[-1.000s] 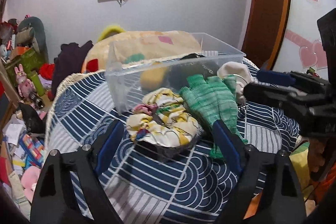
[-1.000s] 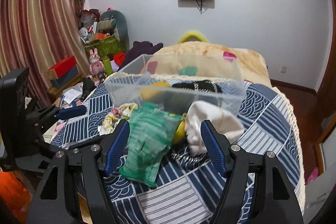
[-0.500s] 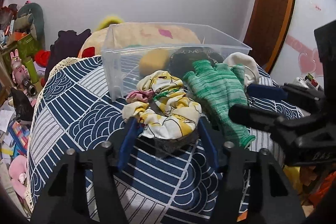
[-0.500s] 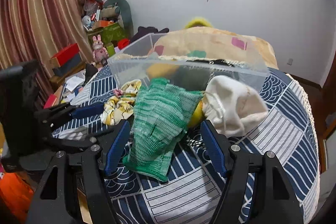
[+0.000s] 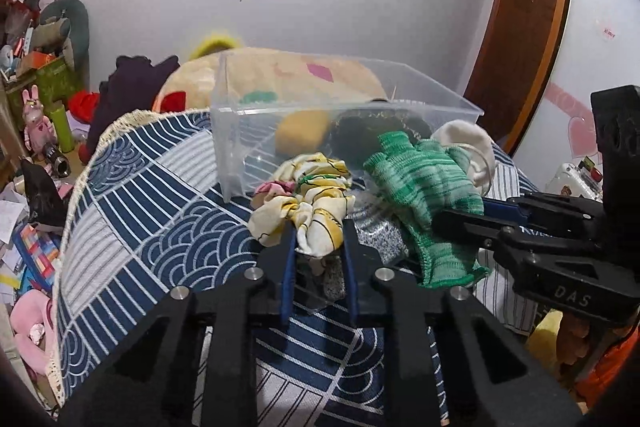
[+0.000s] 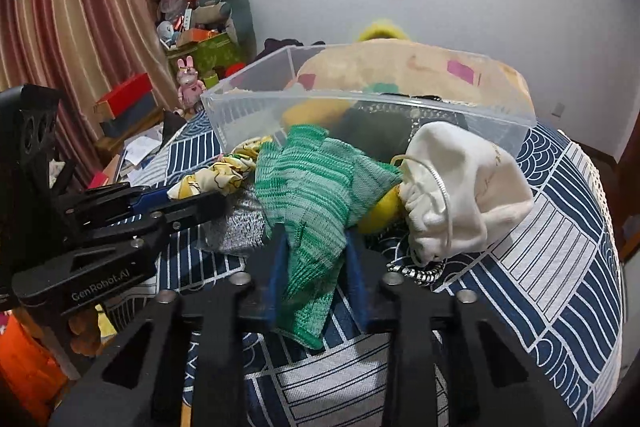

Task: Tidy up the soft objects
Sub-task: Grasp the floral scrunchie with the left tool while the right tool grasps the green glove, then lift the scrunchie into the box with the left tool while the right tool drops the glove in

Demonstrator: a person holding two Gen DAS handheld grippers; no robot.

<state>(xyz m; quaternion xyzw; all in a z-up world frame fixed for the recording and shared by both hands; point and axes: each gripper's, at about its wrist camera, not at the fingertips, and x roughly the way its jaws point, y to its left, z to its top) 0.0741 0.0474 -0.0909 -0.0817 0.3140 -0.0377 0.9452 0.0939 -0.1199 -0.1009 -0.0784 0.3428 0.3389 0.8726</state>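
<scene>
The left tool (image 5: 316, 251) grips the yellow cloth (image 5: 308, 203); the right tool (image 6: 314, 259) grips the green glove (image 6: 316, 195). Both lifts should clear the near wall of the clear bin (image 5: 248, 147) before release.

"DAS" is printed in pale letters on the black right gripper (image 5: 460, 213) body, left wrist view. "GenRobot.AI" is printed on the black left gripper (image 6: 218, 201) body, right wrist view.

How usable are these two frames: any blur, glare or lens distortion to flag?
Left wrist: sharp, strong fisheye bending the door frame, dark corners, soft reflections on the clear bin. Right wrist: equally sharp, curtain bowed, green glove crisp, light even, no harsh shadows.
</scene>
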